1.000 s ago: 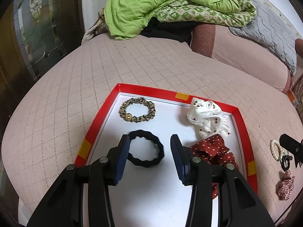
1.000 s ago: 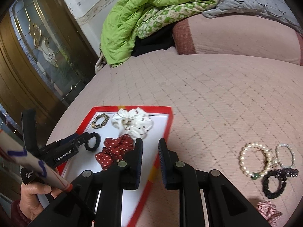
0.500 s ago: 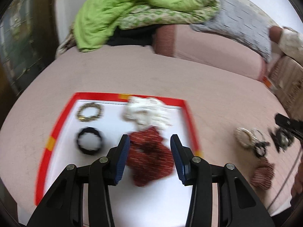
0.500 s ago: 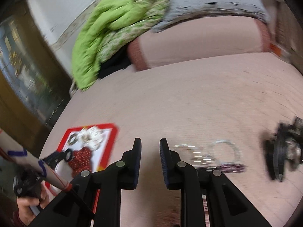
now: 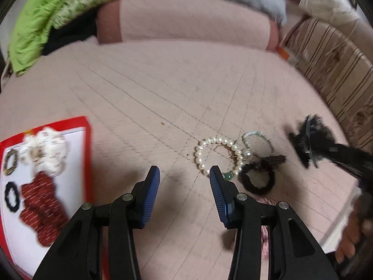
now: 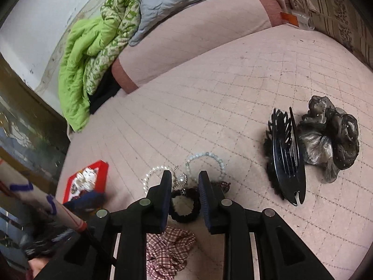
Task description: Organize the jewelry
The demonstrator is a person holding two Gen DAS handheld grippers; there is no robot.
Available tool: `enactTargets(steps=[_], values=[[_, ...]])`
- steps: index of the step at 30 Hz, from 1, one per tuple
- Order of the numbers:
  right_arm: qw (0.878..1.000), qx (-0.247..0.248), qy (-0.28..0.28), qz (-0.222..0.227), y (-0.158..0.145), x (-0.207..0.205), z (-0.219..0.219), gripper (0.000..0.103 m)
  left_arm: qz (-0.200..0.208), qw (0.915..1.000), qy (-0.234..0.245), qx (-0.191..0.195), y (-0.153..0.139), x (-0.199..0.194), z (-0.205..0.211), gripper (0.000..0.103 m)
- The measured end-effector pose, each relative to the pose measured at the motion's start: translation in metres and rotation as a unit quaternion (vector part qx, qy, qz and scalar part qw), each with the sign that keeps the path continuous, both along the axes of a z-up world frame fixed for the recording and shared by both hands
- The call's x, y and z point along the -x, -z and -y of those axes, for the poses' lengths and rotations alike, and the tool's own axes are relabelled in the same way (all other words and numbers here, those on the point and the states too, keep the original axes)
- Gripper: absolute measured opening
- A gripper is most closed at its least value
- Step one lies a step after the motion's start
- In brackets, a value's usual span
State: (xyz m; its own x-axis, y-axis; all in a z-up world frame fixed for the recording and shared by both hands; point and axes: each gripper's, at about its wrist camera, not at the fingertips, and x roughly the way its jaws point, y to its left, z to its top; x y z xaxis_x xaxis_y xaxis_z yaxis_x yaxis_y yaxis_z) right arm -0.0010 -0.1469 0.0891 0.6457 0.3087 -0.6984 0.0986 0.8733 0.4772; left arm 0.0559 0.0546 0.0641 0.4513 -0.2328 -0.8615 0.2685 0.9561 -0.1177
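1. My left claw [image 5: 184, 182] is wide open and holds nothing. It hangs over bare bed [image 5: 186, 88], with the pearl bracelet [image 5: 218, 155] just ahead of its right finger and the tray [image 5: 87, 154] off to its left.

2. My right claw [image 6: 184, 187] stands a little open, narrower than the left, and has nothing pinched. Seen between its fingers is the black hair tie [image 6: 185, 206], lying flat on the bed; whether the tips touch it I cannot tell.

3. The step in hand, as I judge it, is fetching the next loose piece. The tray already carries a white scrunchie [image 5: 45, 155], a red scrunchie [image 5: 40, 212], a black tie [image 5: 11, 197] and a gold bracelet [image 5: 10, 162].

4. Still out on the bed: the pearl bracelet, a pale bead bracelet [image 6: 205, 163] touching it, the black hair tie, a checked scrunchie [image 6: 167, 252] under my right claw, and further to its right a black comb clip [image 6: 288, 156] beside a dark scrunchie [image 6: 331, 137].

5. The next move calls for lowering the right claw until one finger is inside the hair tie's ring and one outside, then closing on the band.

6. The bracelets lie against that tie and may tangle, so I would lift slowly and watch for anything trailing.
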Motion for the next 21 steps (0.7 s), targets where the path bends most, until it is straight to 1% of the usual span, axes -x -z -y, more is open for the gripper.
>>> enactTargets(steps=[4, 6, 8, 9, 11, 16, 19, 21], values=[[1.0, -0.01, 0.002, 0.009, -0.003, 0.003, 0.007, 0.026, -0.025, 0.9996, -0.005, -0.015, 0.025, -0.024, 0.016, 0.043], [1.0, -0.013, 0.004, 0.008, -0.001, 0.003, 0.012, 0.026, -0.033, 0.9992, 0.005, -0.022, 0.035, -0.032, 0.024, 0.043], [1.0, -0.015, 0.003, 0.003, 0.001, 0.001, 0.014, 0.026, -0.027, 0.9986, 0.001, -0.045, 0.043, -0.035, 0.029, 0.034], [1.0, -0.016, 0.004, 0.001, 0.003, 0.0, 0.015, 0.026, -0.016, 0.9982, 0.002, -0.057, 0.045, -0.033, 0.032, 0.032], [1.0, -0.013, 0.005, 0.0, 0.005, -0.004, 0.017, 0.026, 0.005, 0.9978, 0.004, -0.066, 0.044, -0.029, 0.035, 0.009], [1.0, 0.0, 0.008, -0.013, 0.012, -0.02, 0.016, 0.026, 0.022, 0.9984, 0.009, -0.052, 0.039, -0.005, 0.025, 0.009], [0.999, 0.025, -0.003, -0.026, 0.02, -0.032, 0.007, 0.026, 0.035, 0.9991, 0.011, -0.021, 0.027, 0.014, 0.009, 0.009], [0.997, 0.06, -0.017, -0.035, 0.026, -0.041, -0.005, 0.026, 0.052, 0.9986, 0.012, -0.006, 0.018, 0.025, -0.002, 0.009]])
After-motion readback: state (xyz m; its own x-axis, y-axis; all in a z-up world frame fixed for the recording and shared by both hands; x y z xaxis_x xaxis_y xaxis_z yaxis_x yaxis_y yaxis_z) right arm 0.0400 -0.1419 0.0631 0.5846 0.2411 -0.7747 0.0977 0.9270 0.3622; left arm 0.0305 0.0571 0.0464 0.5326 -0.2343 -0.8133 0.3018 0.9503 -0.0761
